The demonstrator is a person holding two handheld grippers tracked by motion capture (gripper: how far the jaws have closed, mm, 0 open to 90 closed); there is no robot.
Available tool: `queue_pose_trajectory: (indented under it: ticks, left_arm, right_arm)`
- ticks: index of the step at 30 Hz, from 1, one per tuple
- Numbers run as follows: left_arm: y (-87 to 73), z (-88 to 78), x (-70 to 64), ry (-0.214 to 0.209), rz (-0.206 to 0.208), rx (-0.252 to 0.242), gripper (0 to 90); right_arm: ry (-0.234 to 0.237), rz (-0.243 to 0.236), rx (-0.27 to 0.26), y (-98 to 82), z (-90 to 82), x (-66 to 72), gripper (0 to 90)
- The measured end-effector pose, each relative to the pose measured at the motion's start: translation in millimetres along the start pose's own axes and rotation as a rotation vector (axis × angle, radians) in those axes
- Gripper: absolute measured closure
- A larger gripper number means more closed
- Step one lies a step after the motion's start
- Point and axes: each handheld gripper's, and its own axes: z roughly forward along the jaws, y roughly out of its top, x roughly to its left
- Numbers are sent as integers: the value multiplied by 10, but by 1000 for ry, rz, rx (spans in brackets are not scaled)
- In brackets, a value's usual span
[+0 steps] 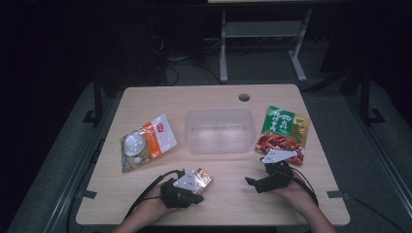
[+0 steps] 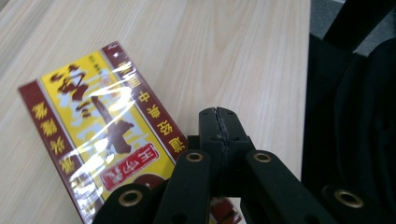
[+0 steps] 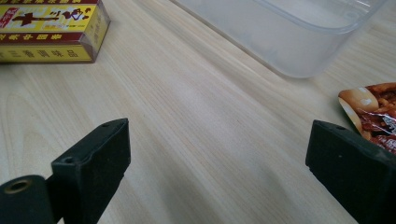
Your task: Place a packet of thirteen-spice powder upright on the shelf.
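Note:
A yellow and dark red box [image 1: 204, 177] wrapped in shiny film lies flat on the wooden table near the front left. My left gripper [image 1: 194, 196] is right beside it. In the left gripper view the two black jaws [image 2: 218, 116] are pressed together with nothing between them, and the box [image 2: 93, 135] lies just to their left, partly under the gripper's body. My right gripper [image 1: 260, 179] sits at the front right with its jaws wide apart [image 3: 219, 128] over bare wood. The box [image 3: 46, 32] lies farther off, at the upper left of the right gripper view.
A clear plastic container [image 1: 219, 112] stands at the table's middle; its wall [image 3: 289, 37] is ahead of the right gripper. A green and red food packet [image 1: 284, 128] lies right of it, its corner [image 3: 373, 112] beside the right jaw. An orange and white packet [image 1: 148, 141] lies at the left.

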Motion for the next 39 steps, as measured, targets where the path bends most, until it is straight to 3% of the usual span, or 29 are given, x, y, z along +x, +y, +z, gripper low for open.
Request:
queue_pose_trajectory:
  ticks: [2, 12, 21, 23, 26, 30, 39]
  left_arm:
    - [-33, -25, 15, 18, 9, 21, 897]
    - [-244, -194, 170, 92, -34, 27, 897]
    - [-268, -290, 196, 71, -54, -23, 892]
    - [-284, -341, 212, 72, -62, -40, 865]
    - [-321, -438, 260, 78, -70, -73, 833]
    - [-388, -532, 324, 82, -92, -105, 713]
    - [-516, -685, 414, 122, -118, -138, 532]
  right_arm:
    - [-1, 3, -1, 0, 4, 2, 62]
    - [1, 3, 4, -1, 13, 2, 62]
    - [1, -3, -9, -3, 6, 31, 60]
    - [26, 16, 21, -4, 16, 30, 44]
    - [31, 1, 31, -6, 24, 24, 38]
    - [52, -2, 31, -2, 20, 36, 43]
    - [60, 0, 49, -4, 47, 40, 48]
